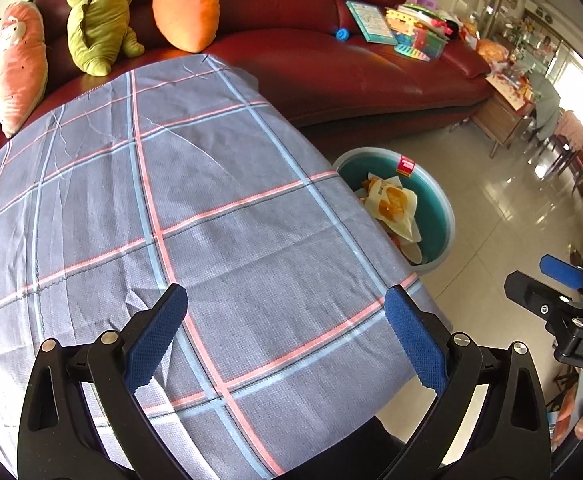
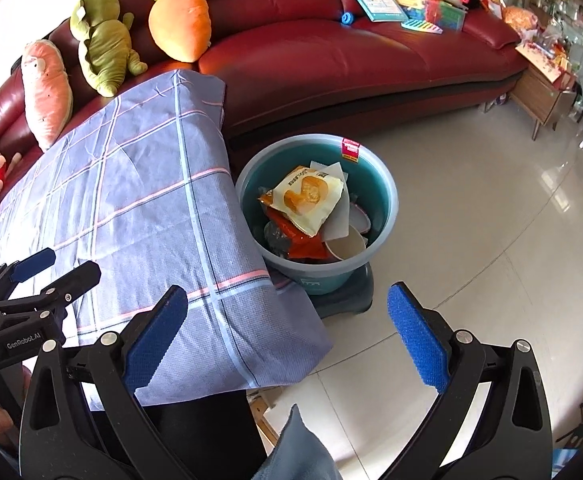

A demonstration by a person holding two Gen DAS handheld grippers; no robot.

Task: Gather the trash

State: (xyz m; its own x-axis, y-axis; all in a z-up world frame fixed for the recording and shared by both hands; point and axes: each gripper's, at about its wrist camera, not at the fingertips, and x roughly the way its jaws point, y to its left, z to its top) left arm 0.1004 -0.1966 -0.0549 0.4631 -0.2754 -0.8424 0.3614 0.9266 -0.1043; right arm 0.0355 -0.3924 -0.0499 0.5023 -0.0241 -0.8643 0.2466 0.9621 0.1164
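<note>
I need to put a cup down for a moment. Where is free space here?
The checked tablecloth is bare from the plush toys to the left gripper. The floor right of the bin is bare. The bin and the sofa's right end are crowded.

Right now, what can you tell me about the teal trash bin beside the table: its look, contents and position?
The trash bin is a round, teal, plastic-looking tub with a paler rim, upright on a dark base on the tiled floor. It stands beside the checked tablecloth, in front of the red sofa. A red sticker sits at its far rim. Inside: a yellow snack wrapper, orange packaging, white paper, a paper cup. Neither tool touches it.
</note>
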